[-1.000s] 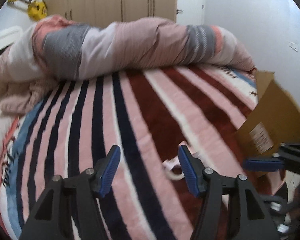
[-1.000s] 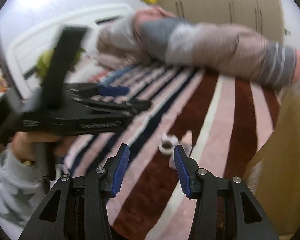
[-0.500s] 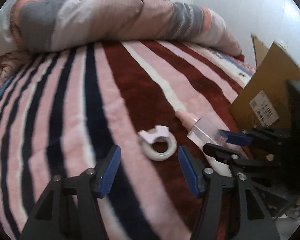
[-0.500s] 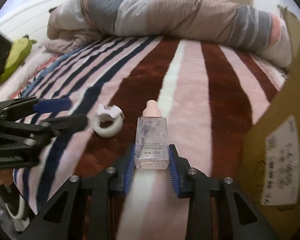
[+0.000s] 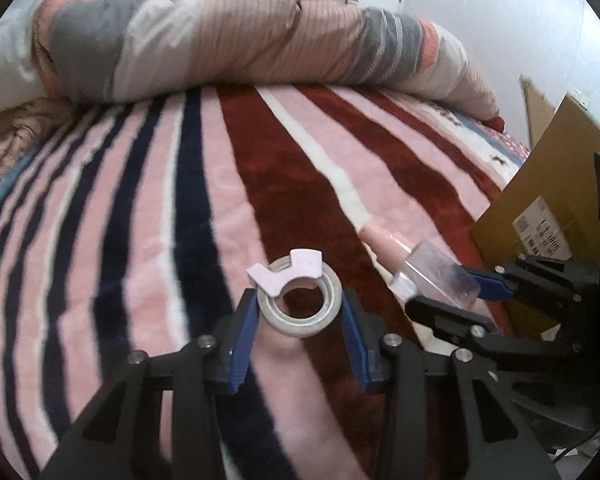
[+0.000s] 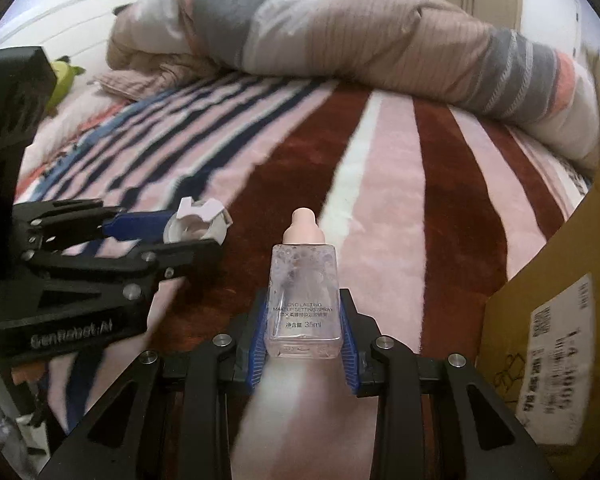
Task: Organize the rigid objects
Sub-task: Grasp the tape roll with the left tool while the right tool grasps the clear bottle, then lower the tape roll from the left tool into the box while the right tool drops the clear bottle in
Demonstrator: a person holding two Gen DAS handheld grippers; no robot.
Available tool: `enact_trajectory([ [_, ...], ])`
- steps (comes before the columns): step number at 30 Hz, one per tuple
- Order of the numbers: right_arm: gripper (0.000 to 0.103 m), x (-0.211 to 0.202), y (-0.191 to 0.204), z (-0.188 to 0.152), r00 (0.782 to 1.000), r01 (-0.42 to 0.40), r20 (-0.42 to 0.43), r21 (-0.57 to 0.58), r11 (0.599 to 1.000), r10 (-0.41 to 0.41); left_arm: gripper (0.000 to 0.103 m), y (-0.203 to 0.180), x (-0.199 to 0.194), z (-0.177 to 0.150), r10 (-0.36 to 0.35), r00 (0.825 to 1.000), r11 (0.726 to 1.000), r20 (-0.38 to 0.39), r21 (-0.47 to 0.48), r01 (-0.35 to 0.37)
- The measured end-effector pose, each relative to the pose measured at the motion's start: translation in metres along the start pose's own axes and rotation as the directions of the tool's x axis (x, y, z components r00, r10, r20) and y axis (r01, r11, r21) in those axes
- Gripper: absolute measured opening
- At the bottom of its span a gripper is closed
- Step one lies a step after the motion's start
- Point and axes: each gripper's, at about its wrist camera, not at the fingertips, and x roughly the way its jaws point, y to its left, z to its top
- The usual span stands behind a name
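the bottle [image 6: 304, 296] sits clamped low in the right gripper [image 6: 305, 332], blue pads pinching its clear flat sides near the base, pink cap pointing away over the blanket [image 6: 384, 184]. whether it is off the bed yet i can't tell. risk right there: smooth plastic walls, grip down at the bottom end, so a quick swing could let it pivot or slide out nose first.

over to the left gripper [image 5: 300, 320], closed on the tape roll [image 5: 300, 304], one pad on each side of the ring, the white dispenser tab [image 5: 286, 272] sticking up on the far edge. round and hard, held across its width; any twist and it could roll out of the pads, i'd say.

the two grippers are just beside each other, left's fingers near the bottle's shoulder in the left view. if both lift at once they could knock together and jar one item loose.

further right stands the cardboard box [image 6: 560, 300], its wall close by the right gripper. if that's the drop spot, a low carry might catch the rim.

beyond, the striped blanket runs back to the rolled duvet [image 5: 236, 44]: soft ground, so a dropped piece would probably land without bouncing far.
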Motion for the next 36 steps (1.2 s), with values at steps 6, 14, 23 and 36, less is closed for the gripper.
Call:
enact_trajectory([
  [6,0.027,-0.069,0.019,0.021,0.986,-0.095,0.132,-0.049,0.994,0.101,0.038,-0.007,-0.066,0.023,0.04,0.994,0.999,0.104,0.018,-0.043],
  [14,0.027,-0.163,-0.004,0.038,0.942,-0.132,0.303,-0.062,0.989,0.145,0.038,-0.061,-0.136,0.056,-0.01,0.972,0.993,0.237,0.113,-0.017],
  [23,0.027,-0.221,-0.087,0.02,0.933,-0.033,0.358,0.034,0.999,0.019,0.038,-0.16,-0.138,0.095,-0.186,0.954,0.962,0.234,0.243,0.128],
  [36,0.028,-0.207,-0.194,-0.029,0.964,0.038,0.25,0.191,0.981,-0.086,0.038,-0.24,-0.074,0.105,-0.216,0.973,0.935,0.078,0.302,0.184],
])
